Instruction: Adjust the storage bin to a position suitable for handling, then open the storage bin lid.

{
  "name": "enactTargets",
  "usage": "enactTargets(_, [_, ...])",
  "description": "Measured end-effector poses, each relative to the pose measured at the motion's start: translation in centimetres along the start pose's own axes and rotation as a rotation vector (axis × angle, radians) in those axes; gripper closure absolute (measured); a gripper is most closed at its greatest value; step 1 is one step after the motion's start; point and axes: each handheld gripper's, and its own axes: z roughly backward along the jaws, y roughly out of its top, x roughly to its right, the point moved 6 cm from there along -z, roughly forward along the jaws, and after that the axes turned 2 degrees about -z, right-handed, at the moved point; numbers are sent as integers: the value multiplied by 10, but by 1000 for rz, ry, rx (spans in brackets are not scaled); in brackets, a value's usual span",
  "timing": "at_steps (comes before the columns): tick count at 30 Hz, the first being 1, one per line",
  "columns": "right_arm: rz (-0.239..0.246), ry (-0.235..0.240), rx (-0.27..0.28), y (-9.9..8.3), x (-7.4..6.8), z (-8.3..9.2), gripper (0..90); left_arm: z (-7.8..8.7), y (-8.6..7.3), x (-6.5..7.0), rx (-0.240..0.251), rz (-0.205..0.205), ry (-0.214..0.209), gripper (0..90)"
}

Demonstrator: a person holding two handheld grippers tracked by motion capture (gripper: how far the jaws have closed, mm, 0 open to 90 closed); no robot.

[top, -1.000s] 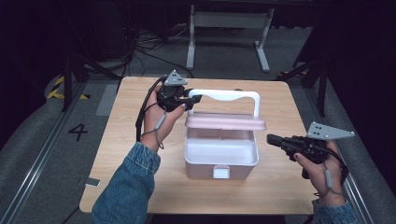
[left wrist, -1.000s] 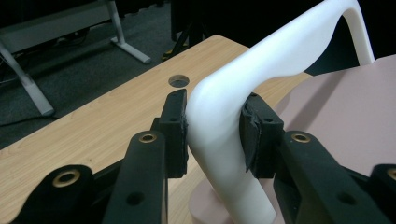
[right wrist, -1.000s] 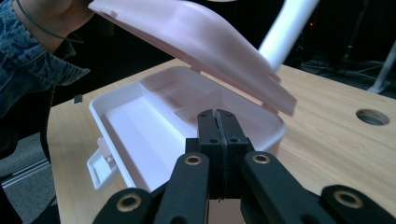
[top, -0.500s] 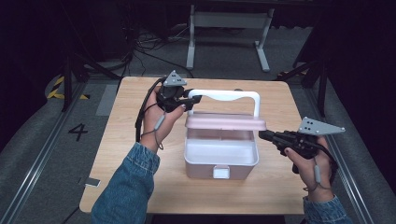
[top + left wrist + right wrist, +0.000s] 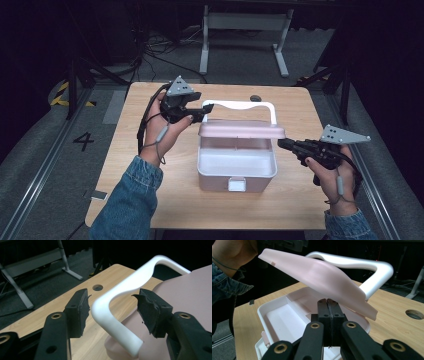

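The pink box (image 5: 236, 170) sat mid-table, its lid (image 5: 241, 129) raised. The white handle (image 5: 117, 312) passed between the left gripper's (image 5: 111, 311) spread jaws, untouched. The right gripper (image 5: 328, 312), jaws pressed together and empty, pointed under the lid's edge.

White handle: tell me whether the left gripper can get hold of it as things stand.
Probably yes. The left gripper is open with a jaw on each side of the white handle at its corner bend, apart from it, nothing between. Closing should grip it.
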Motion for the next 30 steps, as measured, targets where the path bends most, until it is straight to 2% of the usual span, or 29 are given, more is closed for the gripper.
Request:
enactTargets(3, [-3, -2, 2, 0, 1, 1, 900, 13, -3, 0, 8, -8, 1, 399])
enactTargets(5, [-13, 0, 7, 1, 1, 1, 900, 23, -8, 4, 11, -2, -22, 392])
enactTargets(8, [-8, -5, 8, 2, 2, 2, 900, 38, -19, 7, 3, -22, -25, 368])
enactTargets(14, [-13, -12, 8, 2, 3, 2, 900, 54, -34, 10, 6, -16, -35, 334])
enactTargets(20, [-22, -16, 14, 4, 3, 2, 900, 55, -47, 20, 8, -29, -57, 313])
enactTargets(26, [-30, -8, 15, 4, 4, 2, 900, 45, -64, 28, -35, -80, -45, 272])
enactTargets(30, [-31, -14, 17, 4, 5, 3, 900, 38, -70, 32, -36, -71, -53, 254])
